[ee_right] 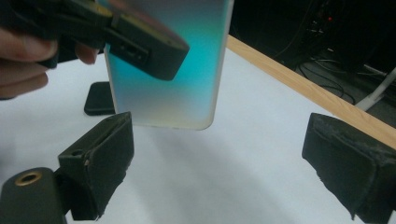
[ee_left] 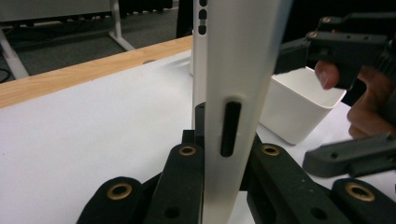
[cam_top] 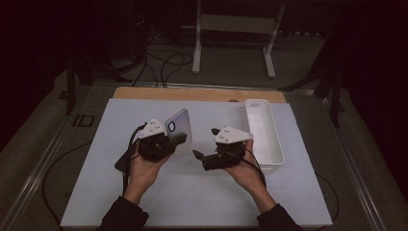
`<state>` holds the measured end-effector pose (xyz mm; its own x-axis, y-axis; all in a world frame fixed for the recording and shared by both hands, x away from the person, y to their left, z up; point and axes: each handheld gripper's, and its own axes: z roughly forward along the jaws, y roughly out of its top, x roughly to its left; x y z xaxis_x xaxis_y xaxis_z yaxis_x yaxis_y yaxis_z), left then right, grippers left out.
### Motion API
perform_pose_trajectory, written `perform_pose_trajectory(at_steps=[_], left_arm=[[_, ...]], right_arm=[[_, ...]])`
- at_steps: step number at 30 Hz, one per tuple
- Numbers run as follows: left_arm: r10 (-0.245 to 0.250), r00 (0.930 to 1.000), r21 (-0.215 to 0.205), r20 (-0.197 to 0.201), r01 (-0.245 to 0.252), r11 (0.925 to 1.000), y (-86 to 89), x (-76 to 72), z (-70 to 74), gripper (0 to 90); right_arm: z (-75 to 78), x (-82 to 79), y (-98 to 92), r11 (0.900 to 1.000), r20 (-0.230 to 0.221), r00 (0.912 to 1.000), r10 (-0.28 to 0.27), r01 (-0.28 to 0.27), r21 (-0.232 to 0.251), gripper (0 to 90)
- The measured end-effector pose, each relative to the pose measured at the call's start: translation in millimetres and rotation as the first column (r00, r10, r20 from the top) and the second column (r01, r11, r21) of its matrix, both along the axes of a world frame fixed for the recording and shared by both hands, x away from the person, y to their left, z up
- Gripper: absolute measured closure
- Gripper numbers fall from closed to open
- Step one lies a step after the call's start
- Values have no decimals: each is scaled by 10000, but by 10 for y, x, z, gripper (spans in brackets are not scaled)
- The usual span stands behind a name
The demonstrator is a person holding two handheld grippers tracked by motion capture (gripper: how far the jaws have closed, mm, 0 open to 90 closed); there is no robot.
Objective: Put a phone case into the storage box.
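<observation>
Phone case (cam_top: 179, 126) pinched upright by its lower edge in the left hand-held gripper (cam_top: 177, 139), held above the white table (cam_top: 120, 144). Right hand-held gripper (cam_top: 204, 144) just beside it, spread wide with nothing between the pads, apart from the case. White tray (cam_top: 264, 144) lying near the table's right edge.

Black hand-held gripper (cam_top: 179, 139), brass-ringed screw holes, dark sleeves
</observation>
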<state>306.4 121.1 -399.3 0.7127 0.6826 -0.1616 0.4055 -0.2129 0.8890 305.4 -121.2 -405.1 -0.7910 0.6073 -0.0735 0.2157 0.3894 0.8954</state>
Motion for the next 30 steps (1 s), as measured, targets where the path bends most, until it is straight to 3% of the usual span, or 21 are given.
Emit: perform_pose_trajectory(at_steps=[13, 30], left_arm=[[-52, 10000, 175, 76, 50, 9998, -16, 0, -47, 863], [-3, 10000, 283, -23, 3, 9996, -75, 7, -85, 863]], right_arm=[[197, 36, -28, 9957, -70, 10000, -8, 14, 928, 92], [306, 37, 192, 9907, 6, 9998, 212, -211, 1345, 93]])
